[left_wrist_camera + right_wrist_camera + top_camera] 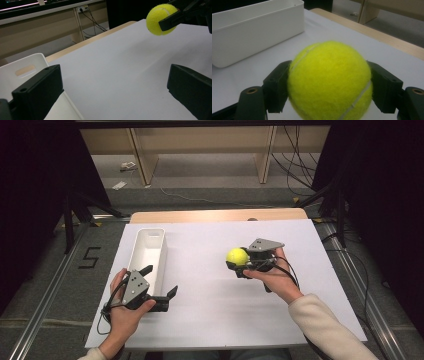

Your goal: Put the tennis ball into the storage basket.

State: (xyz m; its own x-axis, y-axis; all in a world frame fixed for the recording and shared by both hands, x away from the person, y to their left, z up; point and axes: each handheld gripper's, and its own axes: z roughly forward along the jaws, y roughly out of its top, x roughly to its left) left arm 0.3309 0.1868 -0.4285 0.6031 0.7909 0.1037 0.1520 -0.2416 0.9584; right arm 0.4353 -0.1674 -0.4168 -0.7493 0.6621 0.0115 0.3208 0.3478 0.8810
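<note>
A yellow tennis ball (237,256) is held just above the white table sheet (210,295), right of centre, with my right gripper (239,262) shut on it. In the right gripper view the ball (329,80) sits squeezed between the two black jaws. The left gripper view catches the same ball (160,19) at upper right, pinched by the other gripper's jaw. My left gripper (159,284) is open beside the near end of the white bin (148,251), nothing between its jaws.
The long white bin (22,72) lies lengthwise at the table's left; its side wall (249,32) faces the ball. A wooden table edge (220,215) runs along the back. Cables and black stands flank the table on the floor.
</note>
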